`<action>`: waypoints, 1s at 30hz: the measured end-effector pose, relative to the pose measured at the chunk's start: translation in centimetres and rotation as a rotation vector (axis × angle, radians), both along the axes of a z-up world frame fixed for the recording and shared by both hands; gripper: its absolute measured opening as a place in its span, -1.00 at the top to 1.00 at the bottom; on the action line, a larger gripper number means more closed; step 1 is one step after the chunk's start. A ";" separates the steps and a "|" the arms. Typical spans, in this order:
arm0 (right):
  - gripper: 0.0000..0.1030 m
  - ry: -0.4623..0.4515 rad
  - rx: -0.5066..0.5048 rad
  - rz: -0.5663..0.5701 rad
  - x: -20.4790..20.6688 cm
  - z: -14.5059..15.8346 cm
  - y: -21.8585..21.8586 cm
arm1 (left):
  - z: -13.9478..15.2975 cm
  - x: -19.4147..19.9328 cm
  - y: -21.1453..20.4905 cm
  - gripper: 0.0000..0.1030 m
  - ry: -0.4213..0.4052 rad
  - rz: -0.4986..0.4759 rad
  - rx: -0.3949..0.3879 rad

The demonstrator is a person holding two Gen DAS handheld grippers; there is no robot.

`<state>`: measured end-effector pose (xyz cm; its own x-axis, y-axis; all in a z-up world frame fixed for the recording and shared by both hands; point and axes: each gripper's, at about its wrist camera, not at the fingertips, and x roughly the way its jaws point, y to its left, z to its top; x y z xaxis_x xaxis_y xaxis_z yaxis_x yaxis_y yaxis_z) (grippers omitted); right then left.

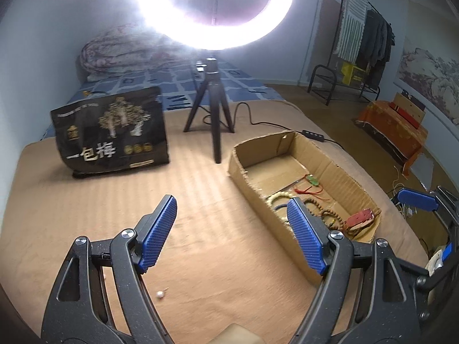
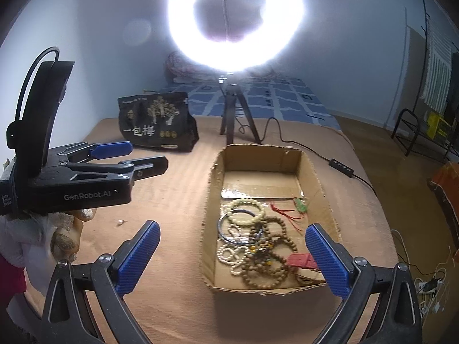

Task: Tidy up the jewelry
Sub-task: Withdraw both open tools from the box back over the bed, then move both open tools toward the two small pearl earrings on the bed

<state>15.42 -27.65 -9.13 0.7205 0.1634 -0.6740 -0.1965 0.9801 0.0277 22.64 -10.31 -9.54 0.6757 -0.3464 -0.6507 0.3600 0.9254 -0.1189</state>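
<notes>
An open cardboard box [image 2: 213,189] [image 1: 238,157] lies on the tan bedspread. In it are a cream bead bracelet [image 2: 246,210], a dark bangle [image 2: 222,223], brown wooden bead strings [image 2: 275,246], a green pendant on red cord [image 2: 301,203] and a red pouch [image 2: 301,261]. A small pearl earring [image 1: 159,294] [image 2: 120,222] lies loose on the bedspread left of the box. My left gripper [image 1: 231,210] is open and empty above the bedspread, the earring below it; it also shows in the right wrist view [image 2: 137,156]. My right gripper [image 2: 232,240] is open and empty over the box's near end.
A black snack bag [image 1: 112,132] stands at the back left. A ring light on a tripod [image 1: 213,109] stands behind the box, its cable and switch [image 2: 341,167] running right. A clothes rack [image 1: 361,43] and an orange-covered bench [image 1: 393,126] are off the bed, right.
</notes>
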 end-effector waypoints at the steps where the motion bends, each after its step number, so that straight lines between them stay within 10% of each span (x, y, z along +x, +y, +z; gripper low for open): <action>1: -0.99 -0.001 0.000 0.004 -0.1 0.0 0.2 | 0.1 -0.1 0.4 -0.58 -0.001 0.005 0.000; 12: -0.98 -0.035 0.000 0.063 -0.7 0.6 3.2 | 0.9 -1.6 6.5 -0.58 -0.024 0.067 -0.003; 25: -0.52 0.019 0.063 0.195 0.3 -1.3 8.4 | -0.5 -2.3 15.7 -0.58 -0.007 0.175 -0.007; 30: -0.25 0.061 0.085 0.254 1.1 -3.1 10.7 | -2.3 -2.3 17.2 -0.16 0.029 0.171 0.001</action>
